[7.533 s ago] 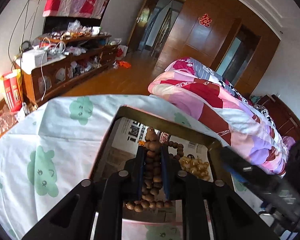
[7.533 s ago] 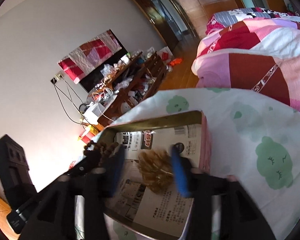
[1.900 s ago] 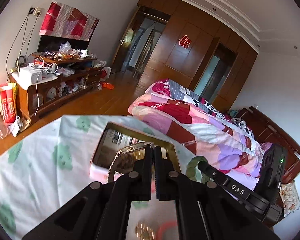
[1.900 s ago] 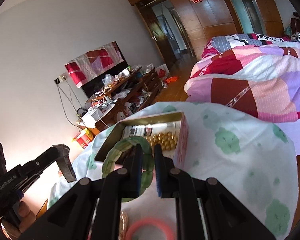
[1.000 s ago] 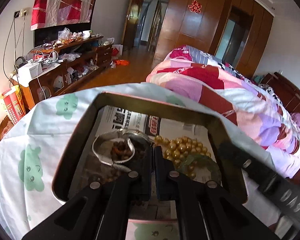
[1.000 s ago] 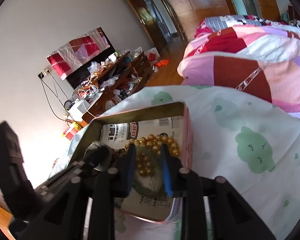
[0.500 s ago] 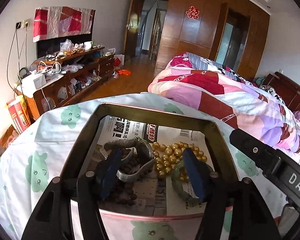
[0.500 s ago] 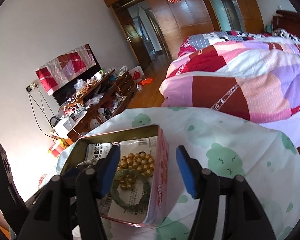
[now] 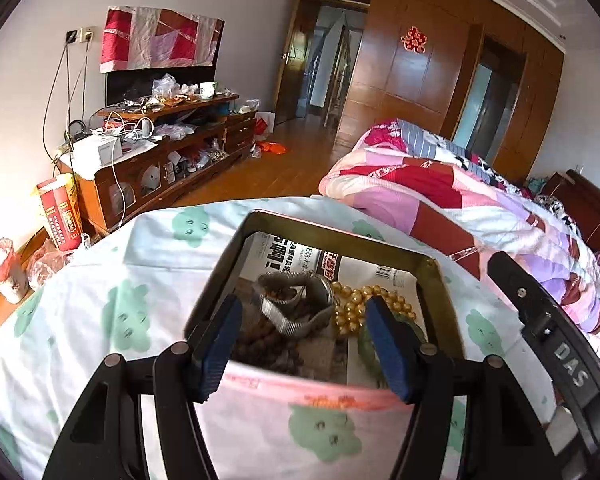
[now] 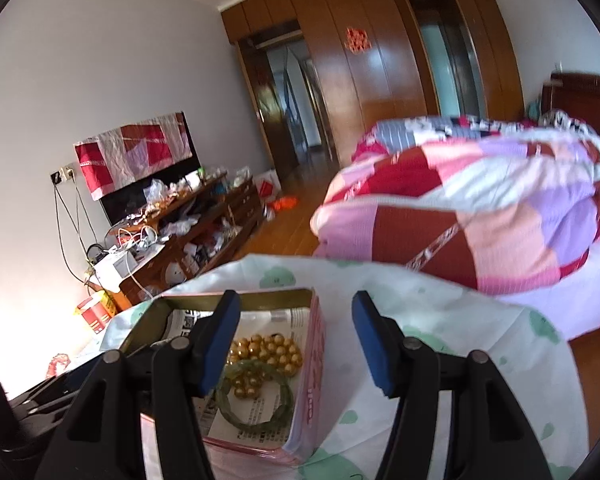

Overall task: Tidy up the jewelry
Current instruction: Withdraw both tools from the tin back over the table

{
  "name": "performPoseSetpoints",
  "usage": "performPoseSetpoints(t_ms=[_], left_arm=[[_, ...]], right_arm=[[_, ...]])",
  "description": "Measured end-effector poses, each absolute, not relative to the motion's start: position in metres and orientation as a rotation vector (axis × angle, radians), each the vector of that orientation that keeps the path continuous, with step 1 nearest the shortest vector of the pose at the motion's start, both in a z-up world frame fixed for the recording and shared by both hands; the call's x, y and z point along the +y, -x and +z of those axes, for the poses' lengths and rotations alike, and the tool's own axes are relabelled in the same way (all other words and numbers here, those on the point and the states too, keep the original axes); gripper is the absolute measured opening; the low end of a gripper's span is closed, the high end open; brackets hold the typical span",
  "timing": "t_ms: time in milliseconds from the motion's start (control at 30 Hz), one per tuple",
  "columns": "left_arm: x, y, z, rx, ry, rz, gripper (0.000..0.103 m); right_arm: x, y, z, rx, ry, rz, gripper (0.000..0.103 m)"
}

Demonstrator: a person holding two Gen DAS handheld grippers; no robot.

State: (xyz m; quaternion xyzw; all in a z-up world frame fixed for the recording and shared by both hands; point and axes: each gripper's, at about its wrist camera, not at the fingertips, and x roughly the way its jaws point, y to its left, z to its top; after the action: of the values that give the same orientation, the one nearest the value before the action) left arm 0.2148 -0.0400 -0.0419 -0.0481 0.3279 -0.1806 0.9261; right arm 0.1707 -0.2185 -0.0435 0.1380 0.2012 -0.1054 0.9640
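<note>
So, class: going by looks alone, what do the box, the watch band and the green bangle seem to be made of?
Box: likely tin, going by its thin, dull brass-toned walls and pink printed outside. Watch band: probably steel mesh, grey with a finely ribbed sheen. Green bangle: jade, glass or resin; translucent and glossy, so the look leaves it open.

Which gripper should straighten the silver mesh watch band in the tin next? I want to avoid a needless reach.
Left, probably. The left gripper is open and frames the silver mesh watch band inside the gold-walled tin. The right gripper straddles the tin's right wall, further from it.
</note>
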Motion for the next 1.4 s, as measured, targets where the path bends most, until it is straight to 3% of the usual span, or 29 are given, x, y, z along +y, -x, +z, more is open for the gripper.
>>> performPoseSetpoints(t_ms=[200, 300, 700, 767, 967, 1400], left_arm=[[-0.035, -0.196, -0.039, 0.658, 0.086, -0.366, 0.065], [-0.035, -0.190, -0.043, 0.665, 0.079, -0.357, 0.065], [-0.034, -0.165, -0.050, 0.645, 0.023, -0.303, 0.065], [-0.036, -0.163, -0.050, 0.635, 0.006, -0.280, 0.065], [-0.037, -0.153, -0.048, 0.613, -0.029, -0.255, 0.065], [0.015, -0.129, -0.051, 0.643, 0.042, -0.235, 0.065]], right_arm=[[-0.210, -0.152, -0.040, 0.408, -0.276, -0.218, 0.062], [-0.208, -0.141, -0.042, 0.408, -0.273, -0.224, 0.069], [-0.208, -0.131, -0.053, 0.418, -0.278, -0.244, 0.069], [-0.207, -0.128, -0.054, 0.414, -0.274, -0.246, 0.076], [-0.201, -0.126, -0.053, 0.394, -0.237, -0.246, 0.083], [-0.197, -0.123, -0.053, 0.394, -0.205, -0.241, 0.083]])
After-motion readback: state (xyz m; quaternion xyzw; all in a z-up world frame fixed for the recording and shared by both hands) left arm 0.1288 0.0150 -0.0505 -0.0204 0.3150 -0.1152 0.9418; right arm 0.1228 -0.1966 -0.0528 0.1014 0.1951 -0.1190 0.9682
